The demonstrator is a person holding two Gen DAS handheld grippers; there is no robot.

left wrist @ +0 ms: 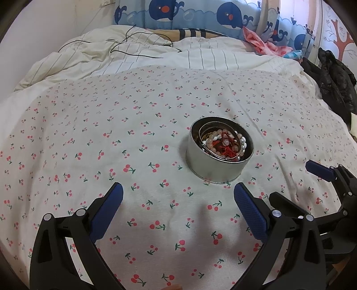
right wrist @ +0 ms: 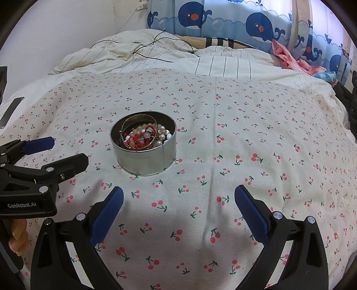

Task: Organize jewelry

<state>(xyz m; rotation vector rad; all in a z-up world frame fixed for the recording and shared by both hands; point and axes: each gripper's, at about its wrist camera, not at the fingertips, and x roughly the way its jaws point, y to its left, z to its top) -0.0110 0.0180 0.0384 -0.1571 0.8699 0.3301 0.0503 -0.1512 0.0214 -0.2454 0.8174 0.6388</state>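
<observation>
A round silver tin (left wrist: 214,166) stands on the cherry-print cloth (left wrist: 111,133); it also shows in the right wrist view (right wrist: 145,160). Inside lie jewelry pieces (left wrist: 225,142): pale bead bracelets, a red string piece and a thin metal bangle, also visible in the right wrist view (right wrist: 147,135). My left gripper (left wrist: 178,196) is open and empty, just short of the tin and a little left of it. My right gripper (right wrist: 178,198) is open and empty, nearer than the tin and to its right. Each gripper shows in the other's view, the right one (left wrist: 323,176) and the left one (right wrist: 55,154).
A striped white duvet (left wrist: 156,58) with a black cable (left wrist: 133,42) lies behind the cloth. Whale-print curtain (right wrist: 223,20) at the back. Pink fabric (right wrist: 287,55) and a dark jacket (left wrist: 334,82) sit at the right. A phone (right wrist: 11,108) lies at the far left edge.
</observation>
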